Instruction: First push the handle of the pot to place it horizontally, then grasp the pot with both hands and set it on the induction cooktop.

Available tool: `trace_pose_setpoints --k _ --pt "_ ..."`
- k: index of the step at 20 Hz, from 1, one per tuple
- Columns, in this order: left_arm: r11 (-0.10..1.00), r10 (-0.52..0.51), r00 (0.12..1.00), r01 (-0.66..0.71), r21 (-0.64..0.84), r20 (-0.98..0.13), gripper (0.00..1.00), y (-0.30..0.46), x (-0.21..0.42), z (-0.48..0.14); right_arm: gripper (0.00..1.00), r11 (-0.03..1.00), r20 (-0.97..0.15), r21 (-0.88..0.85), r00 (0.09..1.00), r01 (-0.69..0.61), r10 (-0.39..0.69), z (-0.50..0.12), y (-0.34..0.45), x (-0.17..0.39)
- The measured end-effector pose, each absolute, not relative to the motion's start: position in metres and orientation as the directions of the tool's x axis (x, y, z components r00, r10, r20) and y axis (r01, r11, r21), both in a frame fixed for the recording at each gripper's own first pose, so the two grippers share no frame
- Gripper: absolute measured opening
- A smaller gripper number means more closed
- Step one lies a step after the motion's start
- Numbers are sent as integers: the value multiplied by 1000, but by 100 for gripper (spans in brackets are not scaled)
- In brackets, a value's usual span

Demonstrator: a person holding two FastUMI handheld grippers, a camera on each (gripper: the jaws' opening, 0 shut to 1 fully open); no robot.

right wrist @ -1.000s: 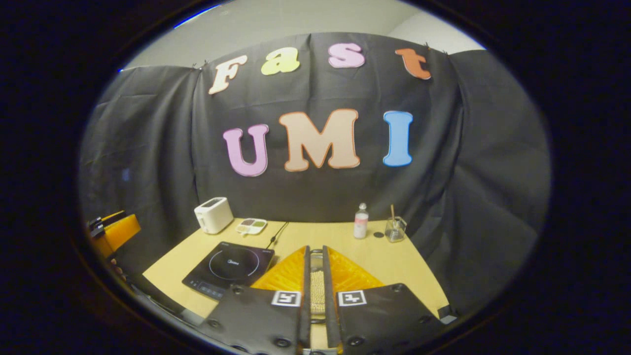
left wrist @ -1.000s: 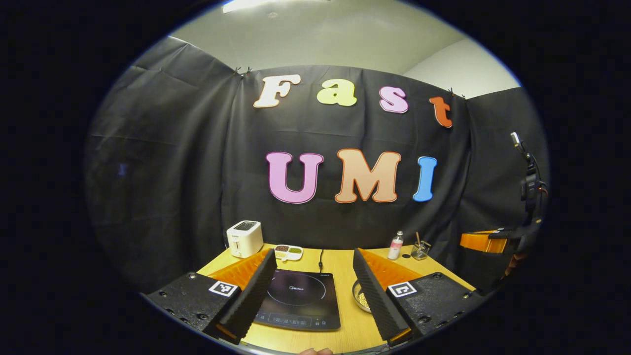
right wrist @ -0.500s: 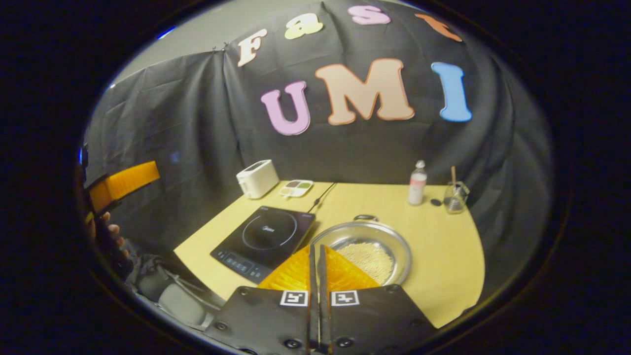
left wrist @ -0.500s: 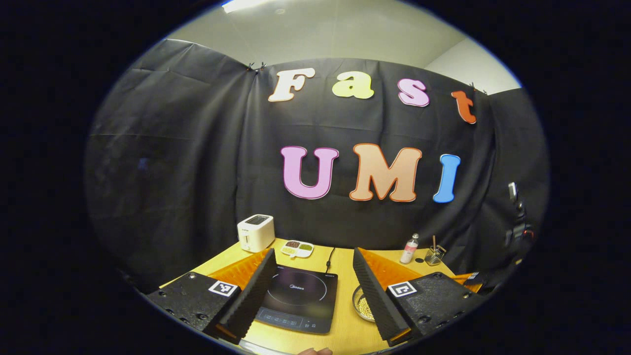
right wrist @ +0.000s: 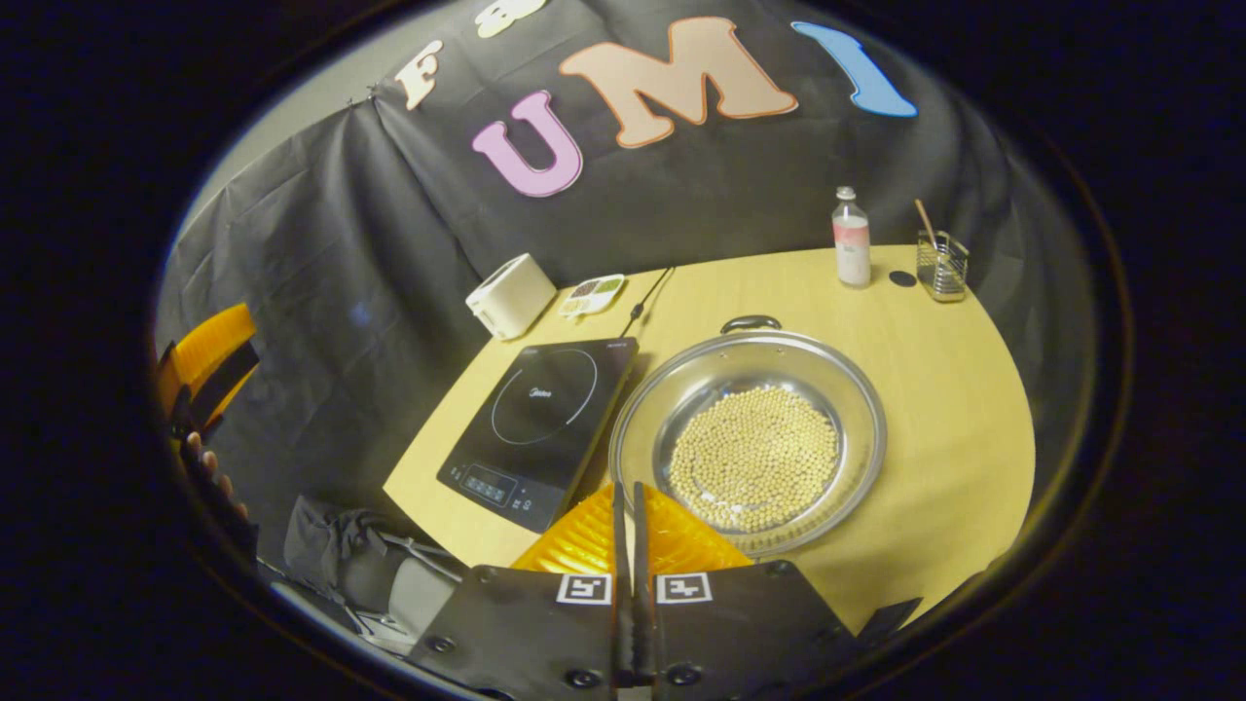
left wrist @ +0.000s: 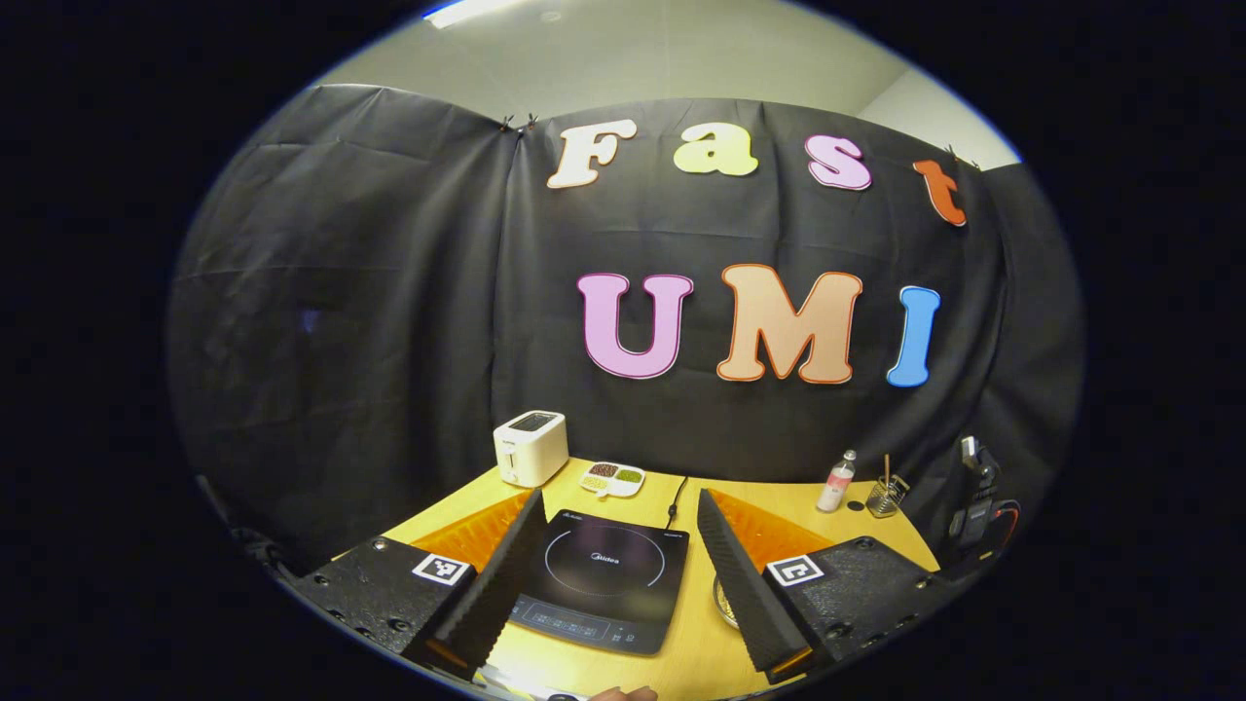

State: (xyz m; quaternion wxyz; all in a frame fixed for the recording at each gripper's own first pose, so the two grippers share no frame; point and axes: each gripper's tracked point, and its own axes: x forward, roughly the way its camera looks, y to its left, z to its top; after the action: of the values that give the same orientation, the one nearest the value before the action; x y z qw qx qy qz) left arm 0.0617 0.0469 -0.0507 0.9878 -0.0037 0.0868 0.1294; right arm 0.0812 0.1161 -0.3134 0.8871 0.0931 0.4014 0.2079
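A shallow steel pot (right wrist: 703, 378) of pale beans sits on the wooden table (right wrist: 959, 389), right of the black induction cooktop (right wrist: 537, 419). One dark handle (right wrist: 750, 322) shows on its far rim. My right gripper (right wrist: 627, 489) is shut with nothing in it, above the pot's near-left rim. My left gripper (left wrist: 619, 497) is open wide over the table's near edge, framing the cooktop (left wrist: 604, 582). A sliver of the pot (left wrist: 722, 606) peeks from behind its right finger. The left gripper (right wrist: 206, 362), held by a hand, also appears far left in the right gripper view.
A white toaster (right wrist: 511, 295) and a small divided dish (right wrist: 592, 292) stand at the back left, with the cooktop's cable (right wrist: 647, 297) beside them. A bottle (right wrist: 851, 251) and a glass holder (right wrist: 939, 265) stand at the back right. Bundled cloth (right wrist: 331, 545) lies below the table's left edge.
The right gripper has tipped down and risen, so the whole pot now shows below it. The left gripper has drifted a little left. Both kept their state.
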Motion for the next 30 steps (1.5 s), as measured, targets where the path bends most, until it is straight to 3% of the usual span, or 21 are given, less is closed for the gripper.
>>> trace_pose_setpoints --k 3,4,5,10,14,17,21,22,26,27,30 --pt "975 220 960 -222 8 -171 92 60 76 -57 0 905 -718 327 551 -274 426 -336 128 80" --pt "978 204 962 -207 1 -179 95 66 81 -62 3 910 -737 329 534 -251 414 -344 133 76" --pt "980 190 963 -196 -12 -191 92 73 88 -67 0 917 -759 327 515 -229 399 -353 137 71" --pt "986 125 972 -145 -84 -200 95 111 126 -84 3 952 -864 205 415 -225 284 -395 155 55" --pt "990 25 977 -55 -133 -213 92 114 146 -98 0 981 -910 122 377 -150 171 -422 151 58" --pt "991 -17 975 -13 -135 -220 95 119 154 -101 3 989 -933 60 345 -134 104 -433 143 53" --pt "990 9 979 -38 -138 -201 95 132 168 -94 2 985 -953 -12 300 -170 41 -443 127 44" --pt "988 10 980 -40 -149 -200 91 132 170 -93 3 986 -954 -11 296 -166 40 -443 125 45" --pt "990 -7 974 -25 -136 -225 100 119 174 -103 3 991 -958 23 281 -134 60 -442 109 47" --pt "990 -2 977 -28 -138 -214 96 118 176 -99 1 990 -959 15 277 -139 54 -443 103 48" --pt "990 5 976 -35 -133 -218 95 108 181 -101 1 990 -961 -14 275 -140 25 -445 80 50"
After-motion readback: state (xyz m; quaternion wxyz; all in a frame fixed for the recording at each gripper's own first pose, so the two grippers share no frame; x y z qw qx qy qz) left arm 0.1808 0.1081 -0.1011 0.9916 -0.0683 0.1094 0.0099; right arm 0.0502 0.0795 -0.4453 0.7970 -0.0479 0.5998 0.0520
